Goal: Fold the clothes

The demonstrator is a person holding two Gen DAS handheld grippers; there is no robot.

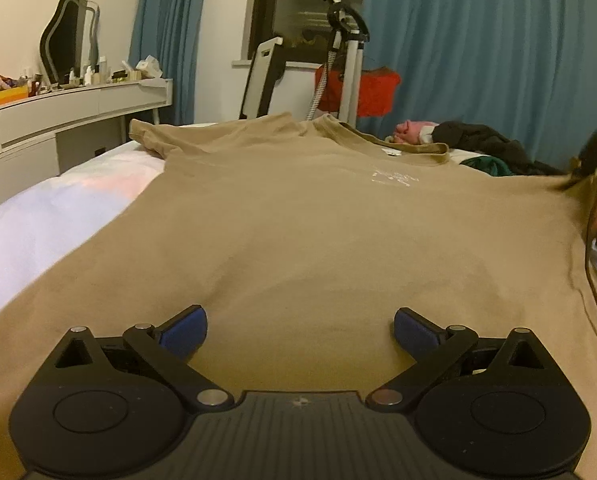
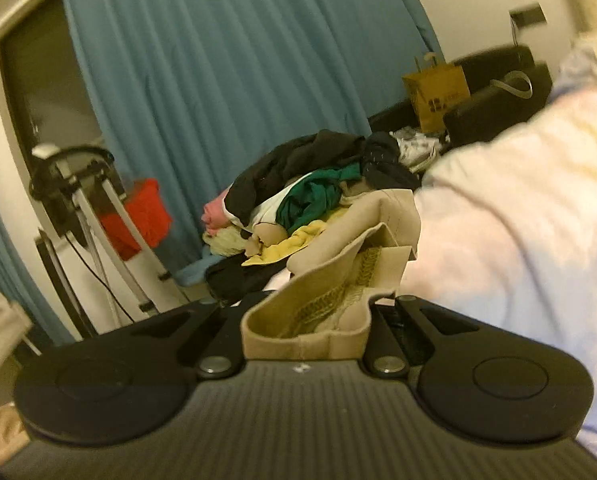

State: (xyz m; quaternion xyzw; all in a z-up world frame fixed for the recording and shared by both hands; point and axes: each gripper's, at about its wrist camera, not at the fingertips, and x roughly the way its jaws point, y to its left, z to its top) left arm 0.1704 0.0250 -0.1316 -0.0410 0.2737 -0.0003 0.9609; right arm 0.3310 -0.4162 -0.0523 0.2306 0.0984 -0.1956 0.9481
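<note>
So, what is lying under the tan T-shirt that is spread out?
The tan T-shirt lies on a bed with a pale cover, which shows to its left. What is under the shirt's middle is covered. The open left gripper hovers over its near part.

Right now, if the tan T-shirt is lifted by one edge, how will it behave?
Probably floppy: the tan T-shirt drapes over the bed, and its edge bunches limply in the right gripper. Likely light, dragging rather than sliding stiffly.

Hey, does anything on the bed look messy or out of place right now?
Yes: a jumbled clothes pile sits unfolded at the far end of the bed. The tan t-shirt lies mostly flat, but the right tool has one edge bunched up.
</note>
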